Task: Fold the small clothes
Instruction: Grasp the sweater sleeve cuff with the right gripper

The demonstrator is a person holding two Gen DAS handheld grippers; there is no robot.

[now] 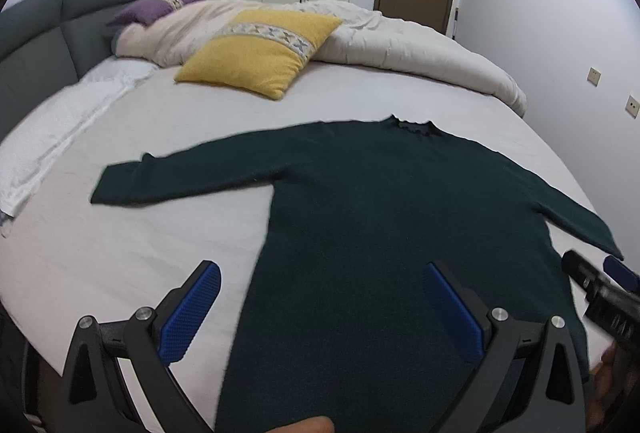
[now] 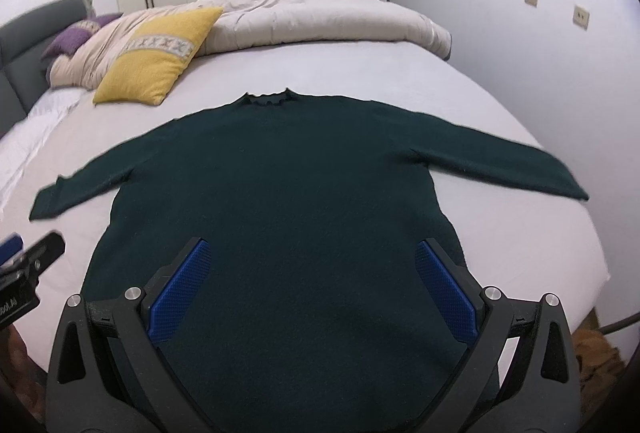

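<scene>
A dark green sweater (image 2: 280, 185) is laid flat on the bed (image 2: 500, 233), front down or up cannot be told, with its hem at the near edge of the bed and its ruffled collar (image 2: 266, 99) directed toward the far side. Both sleeves are spread outward: the left sleeve (image 1: 180, 173) is extended toward the headboard side of the bed, and the right sleeve (image 2: 500, 165) toward the opposite edge.

The left gripper (image 1: 320, 309) is held above the lower left part of the sweater body, near the hem. Its blue-padded fingers (image 1: 192, 309) are spread wide apart, and nothing is held between them. One finger is seen over the bare sheet beside the garment, the other over the fabric.

The right gripper (image 2: 312, 289) is held above the lower middle of the sweater. Its fingers (image 2: 448, 293) are likewise set wide apart, with only the fabric seen below them. Whether either gripper touches the fabric cannot be determined.

A yellow pillow (image 1: 260, 53) with a patterned band is placed on the far half of the bed, well apart from the sweater. A rolled cream duvet (image 2: 320, 13) is lying along the far edge, and a purple cushion (image 1: 156, 9) is set against the grey headboard (image 1: 36, 45).
</scene>
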